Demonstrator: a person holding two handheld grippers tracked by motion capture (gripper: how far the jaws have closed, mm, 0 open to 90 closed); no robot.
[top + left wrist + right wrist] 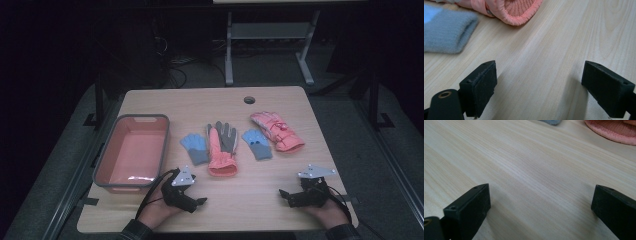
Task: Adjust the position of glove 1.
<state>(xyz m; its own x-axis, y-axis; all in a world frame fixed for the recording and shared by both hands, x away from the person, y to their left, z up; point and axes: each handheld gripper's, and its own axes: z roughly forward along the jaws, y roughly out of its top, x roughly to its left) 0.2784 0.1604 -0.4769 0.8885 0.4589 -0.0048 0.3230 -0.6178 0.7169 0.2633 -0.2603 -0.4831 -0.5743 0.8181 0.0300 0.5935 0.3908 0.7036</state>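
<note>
Several gloves lie in a row across the middle of the wooden table: a small blue knit glove, a pink and grey ski glove, a second blue glove and a pink ski glove. My left gripper rests near the front edge, open and empty, below the pink and grey glove. In its own view the blue glove's cuff and the pink cuff lie ahead of the left gripper. My right gripper rests at the front right, open; in its own view the right gripper has bare wood between the jaws.
An orange bin with a grey rim stands empty at the table's left side. A round cable hole sits near the far edge. Beyond the table stand a dark floor and a metal frame.
</note>
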